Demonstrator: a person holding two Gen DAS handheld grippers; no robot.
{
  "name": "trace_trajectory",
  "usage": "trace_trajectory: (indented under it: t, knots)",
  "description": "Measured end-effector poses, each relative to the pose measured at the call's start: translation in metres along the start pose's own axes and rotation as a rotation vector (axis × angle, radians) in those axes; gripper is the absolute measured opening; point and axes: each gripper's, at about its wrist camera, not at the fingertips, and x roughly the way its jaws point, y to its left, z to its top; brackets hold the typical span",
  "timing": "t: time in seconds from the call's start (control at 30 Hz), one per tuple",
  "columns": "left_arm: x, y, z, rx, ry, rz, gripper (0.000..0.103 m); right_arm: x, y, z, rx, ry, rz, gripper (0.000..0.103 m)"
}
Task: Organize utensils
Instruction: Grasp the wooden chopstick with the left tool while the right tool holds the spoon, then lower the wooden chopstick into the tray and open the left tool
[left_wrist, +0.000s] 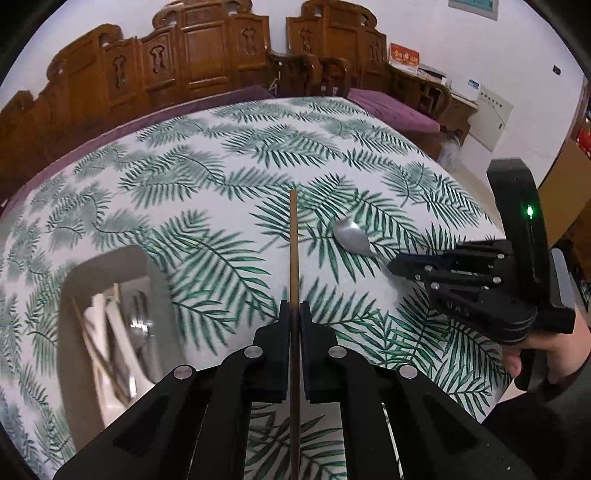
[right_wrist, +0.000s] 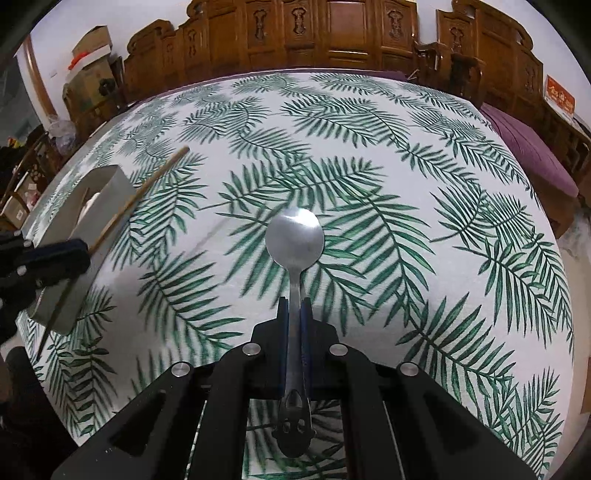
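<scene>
My left gripper (left_wrist: 294, 308) is shut on a thin wooden chopstick (left_wrist: 293, 240) that points straight ahead above the leaf-print table. A white holder box (left_wrist: 110, 269) lies lower left, with chopsticks, white spoons and a metal fork inside. My right gripper (right_wrist: 294, 306) is shut on the handle of a metal spoon (right_wrist: 294, 236), bowl forward, above the table. In the left wrist view the right gripper (left_wrist: 393, 266) and spoon (left_wrist: 351, 234) appear at right. In the right wrist view the left gripper (right_wrist: 83, 254), its chopstick (right_wrist: 144, 188) and the box (right_wrist: 92, 206) appear at left.
The table (right_wrist: 369, 166) carries a white cloth with green leaves. Carved wooden benches (left_wrist: 207, 55) with purple cushions (right_wrist: 528, 147) stand behind it. Cardboard boxes (right_wrist: 88, 74) are stacked at far left in the right wrist view.
</scene>
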Motion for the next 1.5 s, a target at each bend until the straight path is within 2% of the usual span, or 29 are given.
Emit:
trace_trajectory:
  t: [0.3,0.57,1.0,1.23,1.5]
  knots:
    - [-0.026,0.027,0.005,-0.032,-0.040,0.026,0.004,-0.010,0.016,-0.007,-0.030,0.016,-0.003,0.007]
    - [-0.034,0.034,0.001,-0.040,-0.049,0.022,0.004,0.006,0.016,-0.021,-0.051,0.051,-0.035,0.008]
    - [-0.054,0.039,-0.002,-0.019,-0.074,0.011,0.004,0.019,0.021,-0.005,-0.082,0.052,-0.072,0.008]
    - [-0.056,0.070,-0.003,-0.049,-0.068,0.026,0.004,0.021,0.021,0.000,-0.056,0.068,-0.054,0.007]
    - [-0.045,0.106,-0.013,-0.079,-0.032,0.053,0.004,0.003,0.043,0.007,-0.073,0.023,-0.023,0.007]
